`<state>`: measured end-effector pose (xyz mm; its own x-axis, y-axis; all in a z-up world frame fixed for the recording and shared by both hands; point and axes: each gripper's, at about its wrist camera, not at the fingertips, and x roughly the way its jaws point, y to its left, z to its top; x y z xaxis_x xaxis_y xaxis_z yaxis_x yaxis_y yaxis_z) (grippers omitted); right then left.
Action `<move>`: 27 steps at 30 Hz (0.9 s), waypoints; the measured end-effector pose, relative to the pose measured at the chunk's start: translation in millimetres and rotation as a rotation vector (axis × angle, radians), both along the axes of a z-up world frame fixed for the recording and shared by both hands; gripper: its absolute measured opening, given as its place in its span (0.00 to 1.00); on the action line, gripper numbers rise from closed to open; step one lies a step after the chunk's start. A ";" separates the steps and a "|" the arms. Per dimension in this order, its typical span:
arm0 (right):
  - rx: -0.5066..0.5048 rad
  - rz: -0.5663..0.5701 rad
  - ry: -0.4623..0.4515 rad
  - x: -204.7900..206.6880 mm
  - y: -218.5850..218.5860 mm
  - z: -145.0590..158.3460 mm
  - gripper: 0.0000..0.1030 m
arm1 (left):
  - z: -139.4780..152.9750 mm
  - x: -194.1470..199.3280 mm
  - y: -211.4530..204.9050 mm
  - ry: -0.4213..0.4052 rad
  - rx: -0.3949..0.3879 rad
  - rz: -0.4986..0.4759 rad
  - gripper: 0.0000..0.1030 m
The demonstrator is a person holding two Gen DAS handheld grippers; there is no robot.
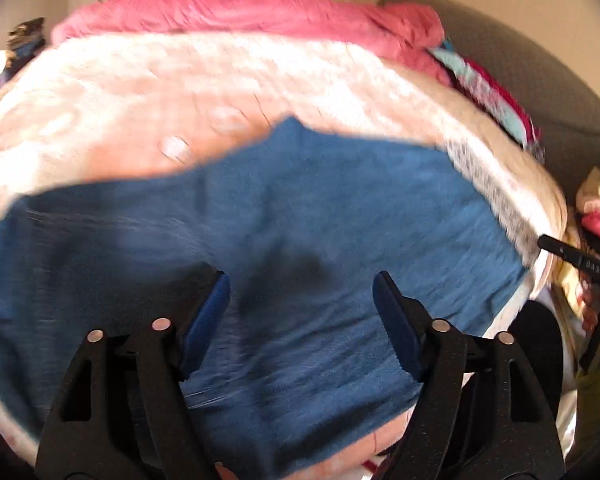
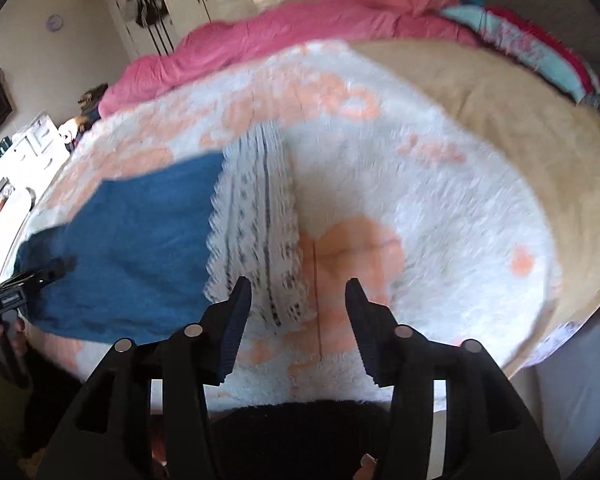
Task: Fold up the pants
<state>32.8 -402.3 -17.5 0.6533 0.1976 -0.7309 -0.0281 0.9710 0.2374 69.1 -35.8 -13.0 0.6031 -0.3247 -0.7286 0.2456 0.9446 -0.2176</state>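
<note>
Flat on the bed's white-and-peach blanket (image 2: 440, 184) lie the blue pants (image 1: 300, 208), long axis sideways, patterned hem beside bare blanket. Left gripper (image 1: 301, 300) and right gripper (image 2: 299, 312) jaws gape empty.

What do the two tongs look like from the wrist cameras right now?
Both are matte black plastic. The left tongs and right tongs each have two triangular cut-out arms, round silver pins at the joints, and ribbed dark blue pads. From the left wrist view, the right tongs' black side bears small pale markings, too blurred to read.
</note>
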 end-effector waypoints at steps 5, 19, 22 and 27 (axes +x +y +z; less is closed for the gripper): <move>-0.002 0.080 -0.109 -4.7 27.8 27.7 0.61 | 34.3 -21.1 50.1 -0.079 -0.060 0.125 0.72; -0.123 0.343 -0.002 48.3 168.0 -22.8 0.74 | -2.3 -5.9 162.1 0.096 -0.160 0.429 0.80; -0.178 0.347 -0.026 41.7 177.4 -30.0 0.75 | -16.3 1.4 155.1 0.119 -0.133 0.423 0.41; -0.125 0.337 -0.017 42.5 168.3 -31.9 0.75 | 3.9 -16.3 160.7 0.034 -0.088 0.423 0.34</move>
<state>75.4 -234.1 -49.4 0.5789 0.3136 -0.7527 -0.3543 0.9281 0.1143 52.8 124.9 -9.1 0.6726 -0.1160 -0.7308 -0.1679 0.9379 -0.3035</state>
